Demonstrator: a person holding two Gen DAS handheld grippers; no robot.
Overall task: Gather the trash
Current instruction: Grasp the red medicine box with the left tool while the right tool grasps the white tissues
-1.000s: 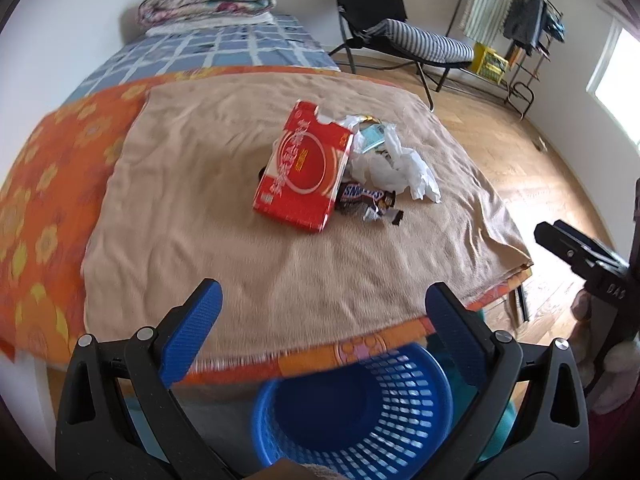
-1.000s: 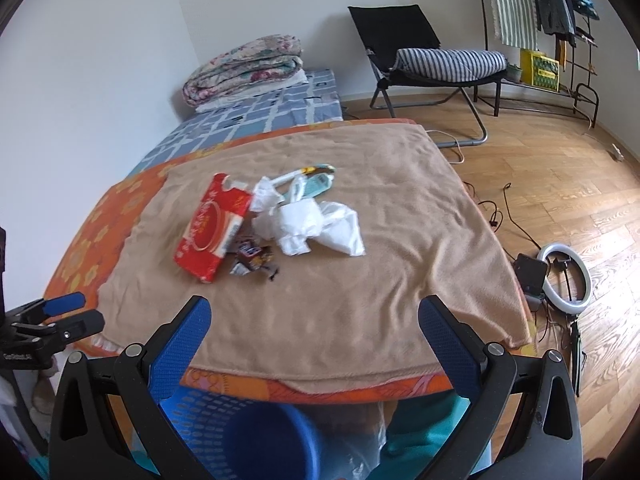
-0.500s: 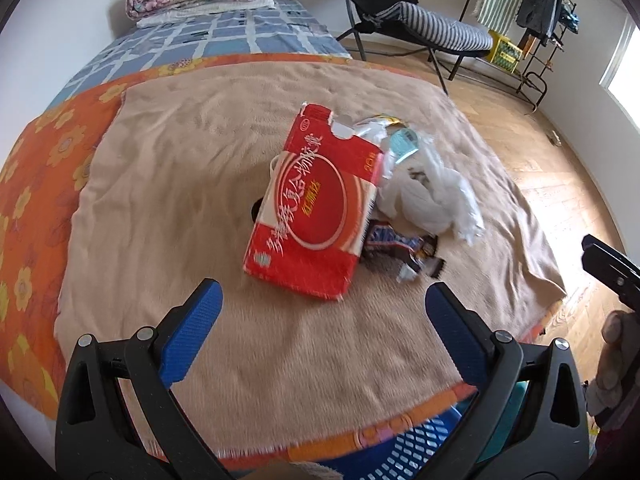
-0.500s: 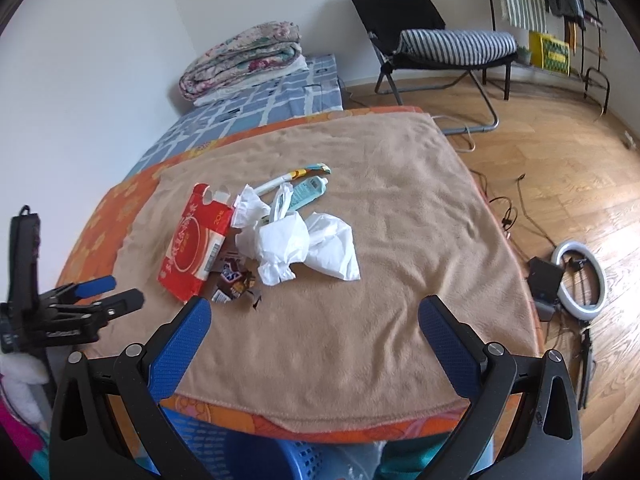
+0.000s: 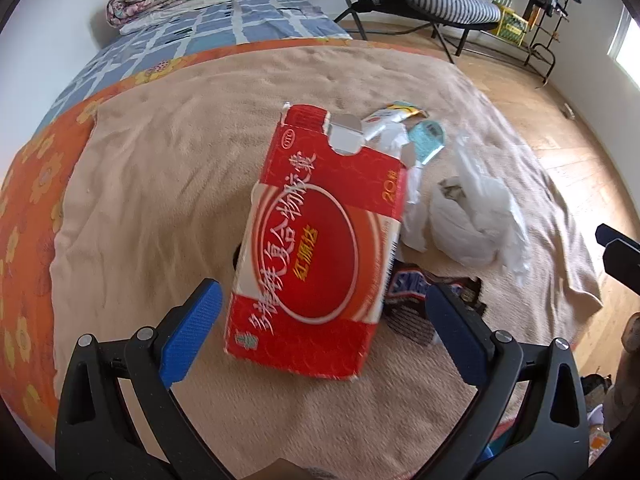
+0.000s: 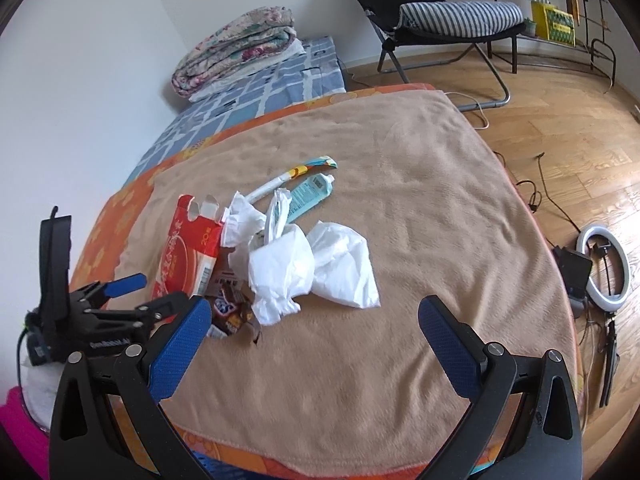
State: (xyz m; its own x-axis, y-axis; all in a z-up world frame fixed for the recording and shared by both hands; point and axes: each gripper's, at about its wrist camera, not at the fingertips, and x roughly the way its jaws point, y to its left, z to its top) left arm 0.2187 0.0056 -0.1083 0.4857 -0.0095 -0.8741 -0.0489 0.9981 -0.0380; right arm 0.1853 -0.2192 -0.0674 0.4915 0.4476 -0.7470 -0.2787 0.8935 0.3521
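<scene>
Beside red carton [image 5: 316,248]: tissues [image 5: 468,220], candy wrapper [image 5: 416,292].

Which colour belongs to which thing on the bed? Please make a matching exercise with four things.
Things:
1. medicine box
2. crumpled tissue
3. tube
4. blanket

Colours:
A. white
B. beige
C. red
D. light blue

Pairs: 1-C, 2-A, 3-D, 4-B
</scene>
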